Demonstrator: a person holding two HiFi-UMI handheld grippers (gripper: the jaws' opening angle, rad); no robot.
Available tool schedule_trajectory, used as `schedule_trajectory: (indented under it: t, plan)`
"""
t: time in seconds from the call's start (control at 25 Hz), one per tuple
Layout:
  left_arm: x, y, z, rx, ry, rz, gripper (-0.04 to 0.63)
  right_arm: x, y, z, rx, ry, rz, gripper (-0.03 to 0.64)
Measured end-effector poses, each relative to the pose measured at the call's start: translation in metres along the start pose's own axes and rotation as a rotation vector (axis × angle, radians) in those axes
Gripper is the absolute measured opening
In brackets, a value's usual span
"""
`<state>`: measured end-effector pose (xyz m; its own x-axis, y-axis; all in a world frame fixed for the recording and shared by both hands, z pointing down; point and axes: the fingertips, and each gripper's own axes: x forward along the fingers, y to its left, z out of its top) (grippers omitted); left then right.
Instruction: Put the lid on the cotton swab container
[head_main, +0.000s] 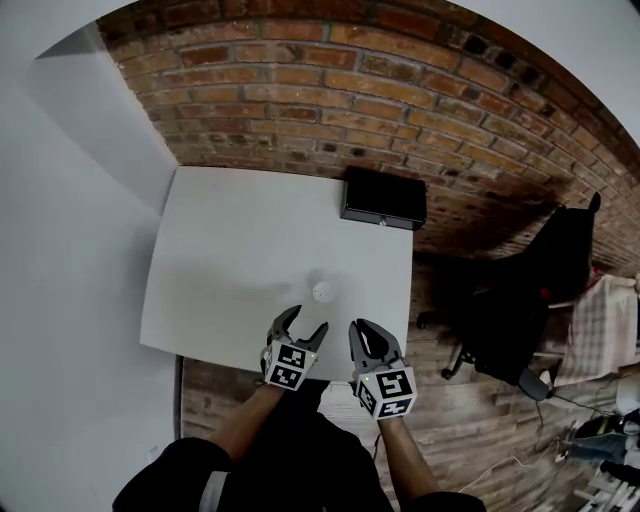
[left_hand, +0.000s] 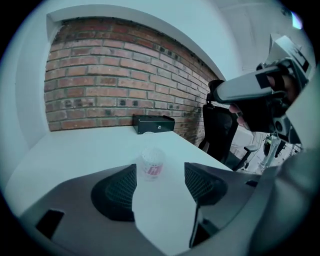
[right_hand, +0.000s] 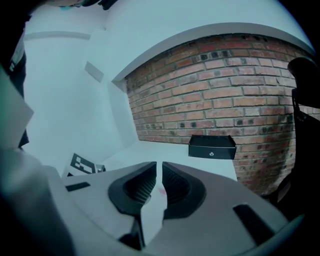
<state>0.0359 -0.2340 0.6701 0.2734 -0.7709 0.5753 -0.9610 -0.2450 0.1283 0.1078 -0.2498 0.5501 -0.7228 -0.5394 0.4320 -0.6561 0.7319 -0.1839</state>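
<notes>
Head view: our left gripper (head_main: 306, 320), jaws wide, hovers near the cotton swab container (head_main: 321, 291) at its 1 o'clock on the table (head_main: 230, 240), right gripper (head_main: 365, 328) jaws pinched closed; we judge steadying it comes next.

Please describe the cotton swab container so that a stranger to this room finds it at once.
Look at the white table by the brick wall. Near its front edge stands the cotton swab container. Unlike the black box at the back, it is small, round and clear, with a pink label.
</notes>
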Motion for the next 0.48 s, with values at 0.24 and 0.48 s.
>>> schedule_trajectory:
  t: [0.24, 0.48]
  plan:
    - [0.028, 0.011, -0.014, -0.04, 0.03, 0.04, 0.289, 0.02, -0.008, -0.009, 0.004, 0.05, 0.027, 0.026]
    - [0.049, 0.014, -0.017, -0.036, 0.048, 0.051, 0.29, 0.036, -0.016, -0.014, 0.0, 0.087, 0.055, 0.028]
